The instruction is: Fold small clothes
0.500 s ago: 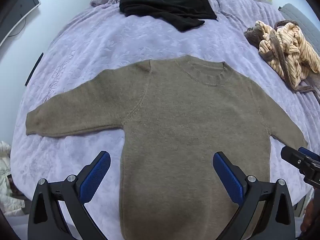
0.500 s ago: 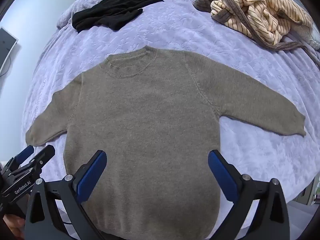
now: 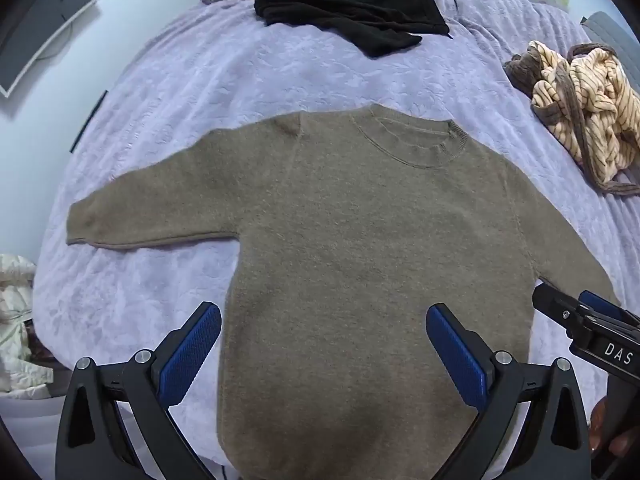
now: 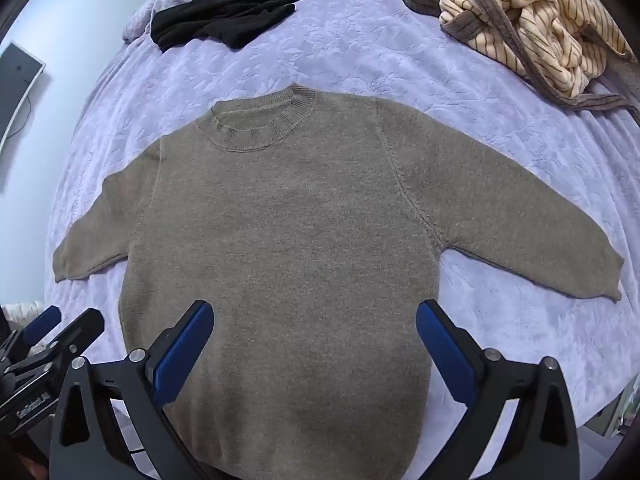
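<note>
Plainly spread on the bed [image 3: 168,92], the olive-brown sweater [image 3: 360,240] lies flat, front up, with both sleeves stretched out to the sides and the ribbed collar pointing away from the cameras. The left tool [image 3: 324,354] hangs above the lower body of the sweater with its blue pads wide apart and nothing between them; its left finger sits over the bedspread just beside the sweater's side edge, its right finger over the knit. The right tool [image 4: 316,350] is likewise spread wide and empty, both fingers over the lower part of the sweater's body. In the left wrist view the right tool shows at the right edge, near the cuff of the sweater's sleeve on that side.

Beyond the collar, well apart from the sweater, a black garment [image 3: 352,12] lies crumpled near the far end of the bed. A bundled cream garment with dark stripes [image 4: 536,24] and brown trim sits at the far right. The bed carries a lavender, leaf-embossed bedspread. A monitor [image 3: 44,28] stands against the pale wall at left.
</note>
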`<state>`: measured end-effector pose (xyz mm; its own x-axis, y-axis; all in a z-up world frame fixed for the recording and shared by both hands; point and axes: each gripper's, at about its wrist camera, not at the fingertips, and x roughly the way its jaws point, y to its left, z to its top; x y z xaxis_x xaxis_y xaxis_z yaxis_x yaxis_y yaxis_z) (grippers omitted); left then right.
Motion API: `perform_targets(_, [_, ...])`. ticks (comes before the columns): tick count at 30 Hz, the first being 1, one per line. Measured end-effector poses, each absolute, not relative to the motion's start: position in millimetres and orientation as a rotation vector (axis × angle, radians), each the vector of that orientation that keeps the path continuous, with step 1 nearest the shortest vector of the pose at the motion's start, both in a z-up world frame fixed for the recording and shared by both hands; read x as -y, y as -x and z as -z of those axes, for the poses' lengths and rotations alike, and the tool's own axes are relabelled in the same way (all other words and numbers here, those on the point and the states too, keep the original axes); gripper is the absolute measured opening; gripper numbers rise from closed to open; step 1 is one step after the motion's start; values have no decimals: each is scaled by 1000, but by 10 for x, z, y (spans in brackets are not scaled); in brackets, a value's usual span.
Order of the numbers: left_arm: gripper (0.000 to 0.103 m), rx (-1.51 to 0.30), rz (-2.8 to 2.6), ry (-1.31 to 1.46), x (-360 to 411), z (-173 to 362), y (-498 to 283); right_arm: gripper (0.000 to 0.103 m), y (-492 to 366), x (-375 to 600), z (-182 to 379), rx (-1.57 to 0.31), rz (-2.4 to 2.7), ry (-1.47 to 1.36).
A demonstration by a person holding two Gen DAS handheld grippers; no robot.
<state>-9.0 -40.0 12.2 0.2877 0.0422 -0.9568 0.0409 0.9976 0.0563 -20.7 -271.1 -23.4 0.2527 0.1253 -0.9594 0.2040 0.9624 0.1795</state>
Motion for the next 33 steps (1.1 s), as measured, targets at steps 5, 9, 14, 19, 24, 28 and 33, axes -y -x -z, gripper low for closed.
perform_targets(5, [103,-1292,-12,-39,464,-129,57,102,161,2690,254,-1323,32,-269])
perform_targets(9, [103,-1285,-15,-56,582,-151,86,102,116,2709,272,-1347,16,-254])
perform_targets(14, [103,-1294,-19,-51,664,-170,95,102,69,2723,280,-1361,16,-223])
perform_targets(19, [103,-1292,-6,-69,718,-194,121,102,42,2750,269,-1358,14,-214])
perform_targets(24, [103,-1302,-6,-81,744,-191,127,102,44,2762,274,-1368,16,-231])
perform_targets(28, [103,-1292,-6,-103,745,-227,137,102,62,2760,274,-1370,25,-228])
perform_targets(33, [103,-1277,-31,-120,729,-240,150,102,99,2728,249,-1372,12,-213])
